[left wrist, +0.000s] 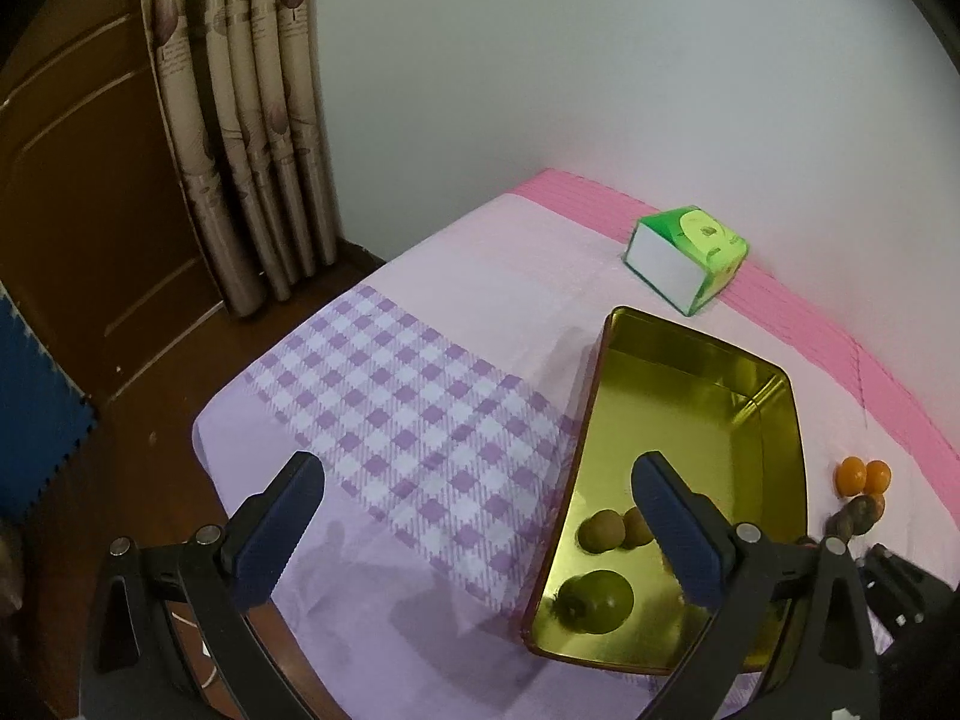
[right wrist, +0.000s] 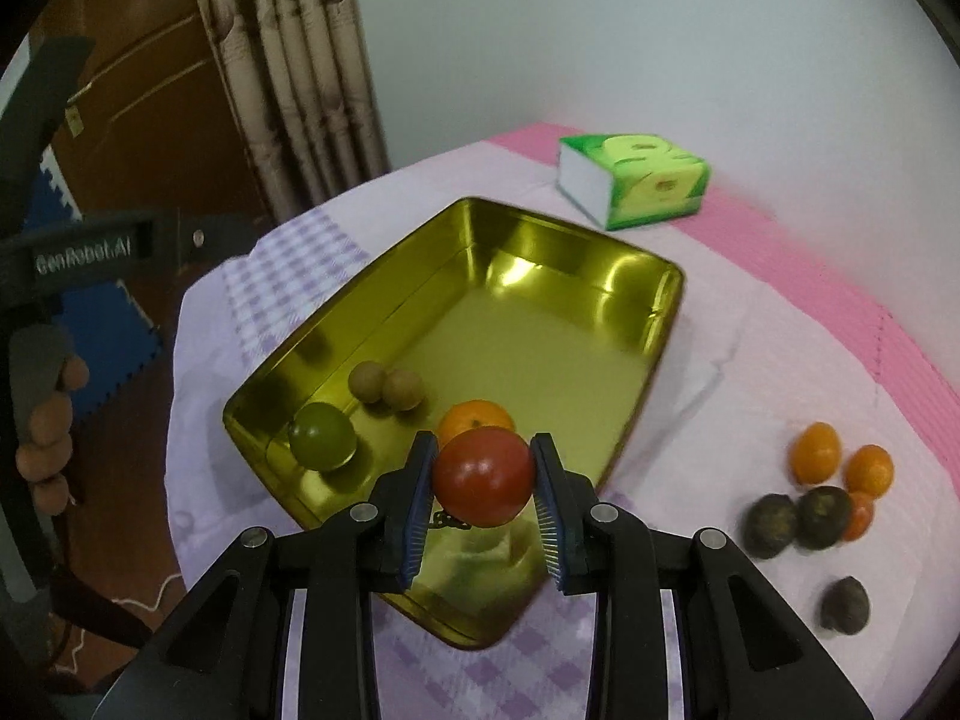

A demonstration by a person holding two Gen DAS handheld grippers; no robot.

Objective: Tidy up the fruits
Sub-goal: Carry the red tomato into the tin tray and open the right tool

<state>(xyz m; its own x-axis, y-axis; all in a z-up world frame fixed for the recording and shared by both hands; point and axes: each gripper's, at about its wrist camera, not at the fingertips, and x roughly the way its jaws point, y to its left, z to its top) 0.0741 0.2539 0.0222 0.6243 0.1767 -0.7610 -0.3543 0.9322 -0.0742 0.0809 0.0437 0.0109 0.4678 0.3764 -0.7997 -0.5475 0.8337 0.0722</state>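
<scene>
Pink tablecloth [right wrist: 780,324], right-wrist-only: claw [right wrist: 483,483] gripping tomato [right wrist: 483,476]

Both tools were built of matte black plastic, their arms braced with triangular cut-outs and pinned at the joints with round silver screws. The left gripper [left wrist: 480,534] carried long, dark blue ribbed pads [left wrist: 273,531] on its fingers. The right gripper [right wrist: 483,507] had the same blue pads [right wrist: 416,516], seen edge-on as fine ridges. Seen from the right wrist, the left tool's black body [right wrist: 84,252] bore pale lettering reading "GenRobot.AI", and a hand [right wrist: 48,438] wrapped its grey handle.
</scene>
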